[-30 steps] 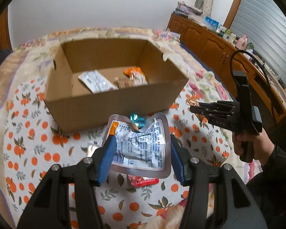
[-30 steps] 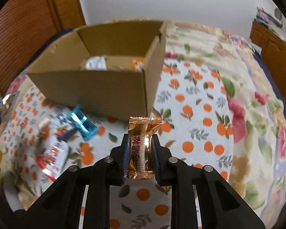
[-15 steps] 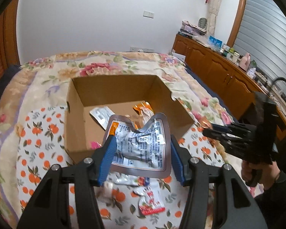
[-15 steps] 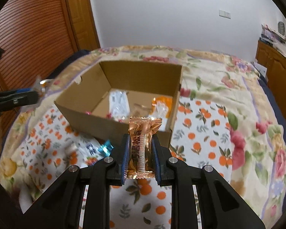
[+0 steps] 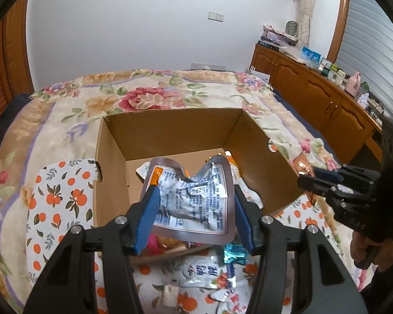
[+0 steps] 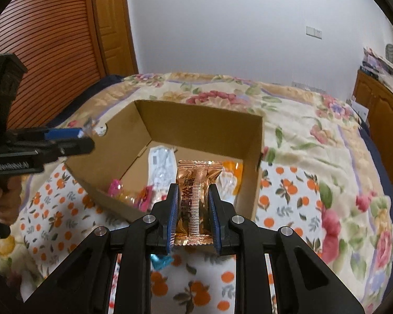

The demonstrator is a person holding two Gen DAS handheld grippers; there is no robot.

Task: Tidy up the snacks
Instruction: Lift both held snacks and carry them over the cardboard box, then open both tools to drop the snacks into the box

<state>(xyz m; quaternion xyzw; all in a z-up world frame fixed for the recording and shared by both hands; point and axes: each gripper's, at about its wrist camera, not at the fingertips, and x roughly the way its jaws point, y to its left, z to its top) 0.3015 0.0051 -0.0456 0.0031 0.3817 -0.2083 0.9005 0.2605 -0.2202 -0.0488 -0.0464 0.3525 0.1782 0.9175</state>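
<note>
Clamping a silver pouch (image 5: 194, 204) (left gripper (image 5: 194, 214)) and a copper wrapper (image 6: 195, 198) (right gripper (image 6: 194, 214)) over the cardboard box (image 5: 262, 157).

1. We are looking at a plain white wall (image 5: 144, 26) carrying a light switch (image 5: 216, 16).
2. We are seeing a bed covered by a floral quilt (image 5: 149, 96).
3. We are noticing a wooden sideboard (image 5: 314, 96) running along the right, clutter sitting on top.
4. We are facing a slatted wooden door (image 6: 47, 52) at the left.
5. We are seeing a pale curtain (image 5: 305, 10) hanging beside grey blinds (image 5: 372, 41).
</note>
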